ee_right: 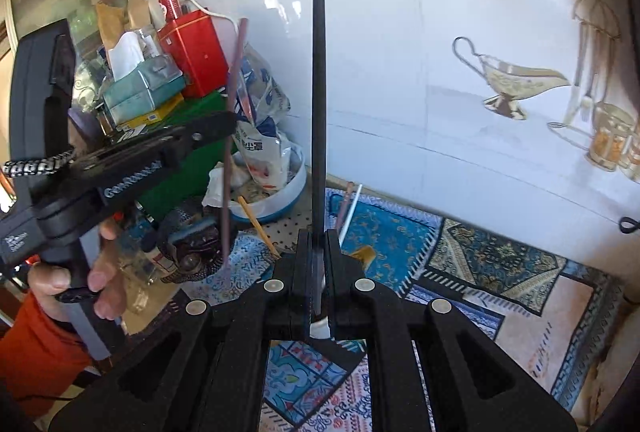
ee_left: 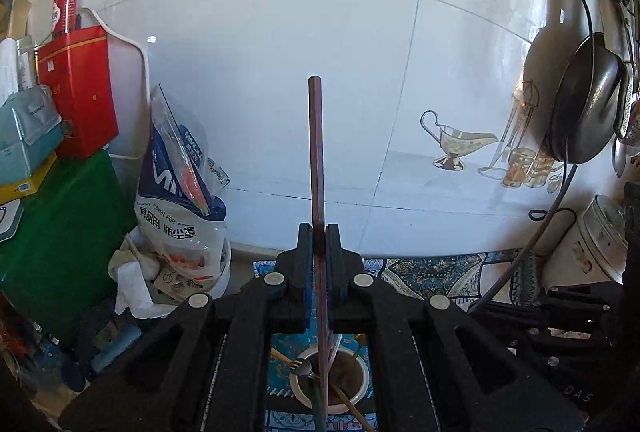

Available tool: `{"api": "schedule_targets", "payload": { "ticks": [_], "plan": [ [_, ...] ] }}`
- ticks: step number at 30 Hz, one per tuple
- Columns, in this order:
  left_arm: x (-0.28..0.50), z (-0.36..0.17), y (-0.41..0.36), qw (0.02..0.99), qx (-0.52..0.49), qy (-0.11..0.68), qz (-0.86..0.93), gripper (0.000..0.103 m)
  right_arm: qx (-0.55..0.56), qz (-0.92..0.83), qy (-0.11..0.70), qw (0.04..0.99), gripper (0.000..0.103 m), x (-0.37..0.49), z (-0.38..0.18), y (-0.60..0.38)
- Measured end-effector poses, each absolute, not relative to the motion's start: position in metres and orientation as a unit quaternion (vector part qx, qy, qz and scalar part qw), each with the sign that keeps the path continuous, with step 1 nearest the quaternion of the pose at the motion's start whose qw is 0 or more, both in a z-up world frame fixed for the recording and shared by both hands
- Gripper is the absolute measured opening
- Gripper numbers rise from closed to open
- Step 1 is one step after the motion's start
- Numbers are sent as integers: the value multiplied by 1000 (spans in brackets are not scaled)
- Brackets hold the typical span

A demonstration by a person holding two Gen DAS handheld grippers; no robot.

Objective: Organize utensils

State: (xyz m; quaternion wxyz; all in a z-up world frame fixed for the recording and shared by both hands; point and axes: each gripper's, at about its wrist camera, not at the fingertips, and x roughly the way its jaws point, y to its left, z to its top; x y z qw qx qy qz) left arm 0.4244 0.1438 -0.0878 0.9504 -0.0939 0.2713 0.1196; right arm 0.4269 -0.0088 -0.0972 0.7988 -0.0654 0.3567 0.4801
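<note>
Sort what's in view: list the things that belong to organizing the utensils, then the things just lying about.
Job:
- brown chopstick, shut in the left claw
- black chopstick, shut in the right claw
- white utensil cup with a fork

Lying about:
- red tin
- tissue box
- plastic bag
- hanging pan
- patterned mat

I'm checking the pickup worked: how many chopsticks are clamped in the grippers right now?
2. A brown chopstick stands upright, clamped in the left gripper; a black chopstick stands upright in the right gripper. More utensils sit in the white cup below.
</note>
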Motion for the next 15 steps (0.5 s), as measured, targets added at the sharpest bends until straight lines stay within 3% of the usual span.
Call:
{"api": "schedule_targets", "payload": {
  "ticks": [15],
  "plan": [
    [476, -166, 169, 932, -106, 335, 90, 3, -80, 477, 404, 776, 5, 452, -139, 24]
  ]
}}
